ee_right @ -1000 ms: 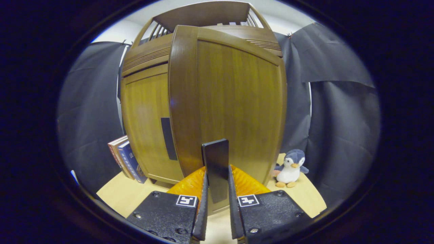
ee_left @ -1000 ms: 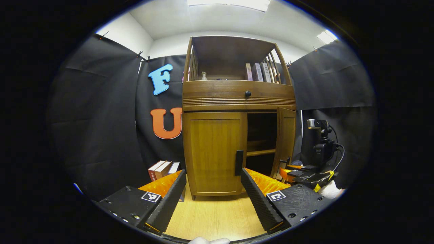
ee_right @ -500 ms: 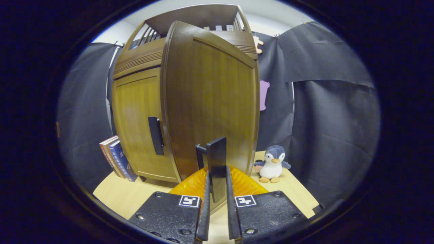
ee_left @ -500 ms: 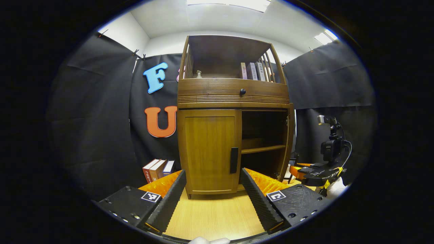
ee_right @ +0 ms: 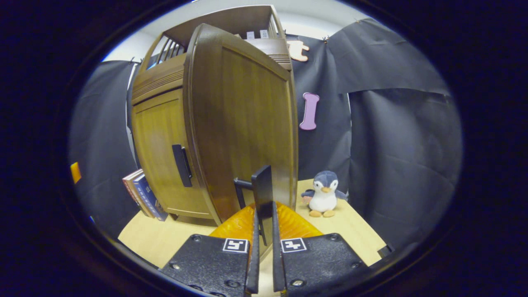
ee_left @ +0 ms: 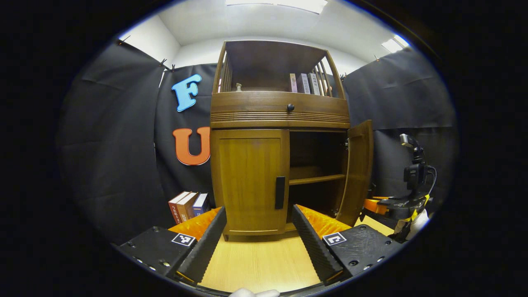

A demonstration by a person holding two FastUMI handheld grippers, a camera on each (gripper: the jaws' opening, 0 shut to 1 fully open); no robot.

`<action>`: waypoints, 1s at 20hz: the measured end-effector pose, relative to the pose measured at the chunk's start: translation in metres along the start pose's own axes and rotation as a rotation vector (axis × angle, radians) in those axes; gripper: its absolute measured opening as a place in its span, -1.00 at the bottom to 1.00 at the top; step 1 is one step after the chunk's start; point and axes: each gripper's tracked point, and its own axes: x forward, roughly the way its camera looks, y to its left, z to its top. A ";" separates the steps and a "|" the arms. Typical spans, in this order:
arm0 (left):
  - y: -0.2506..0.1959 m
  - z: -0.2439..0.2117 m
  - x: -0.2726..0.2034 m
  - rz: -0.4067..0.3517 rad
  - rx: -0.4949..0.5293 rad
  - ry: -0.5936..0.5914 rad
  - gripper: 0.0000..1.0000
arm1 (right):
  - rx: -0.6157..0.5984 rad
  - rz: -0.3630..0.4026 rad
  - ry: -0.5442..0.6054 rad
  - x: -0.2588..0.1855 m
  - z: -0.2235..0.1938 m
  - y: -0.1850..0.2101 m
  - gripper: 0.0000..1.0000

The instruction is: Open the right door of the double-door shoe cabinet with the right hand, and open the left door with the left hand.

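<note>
Beside right door [ee_right: 243, 123], penguin toy [ee_right: 323, 199]

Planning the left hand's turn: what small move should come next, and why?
Probably ease the left gripper forward toward the left door's handle. Its jaws stand open, short of the cabinet, and the left door is shut, while the right door stands swung open with the right gripper shut on its handle.

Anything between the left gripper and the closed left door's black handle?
Nothing: the left gripper view shows bare light wooden floor between the open left gripper and the closed brown left door's black handle.
</note>
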 end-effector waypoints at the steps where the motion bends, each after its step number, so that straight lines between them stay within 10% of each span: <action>1: -0.008 0.000 0.004 0.002 -0.010 -0.003 0.92 | -0.002 0.010 0.004 -0.003 -0.001 -0.007 -0.71; 20: -0.118 -0.005 0.027 0.162 -0.046 0.039 0.92 | -0.047 0.192 0.033 -0.004 0.021 -0.136 -0.92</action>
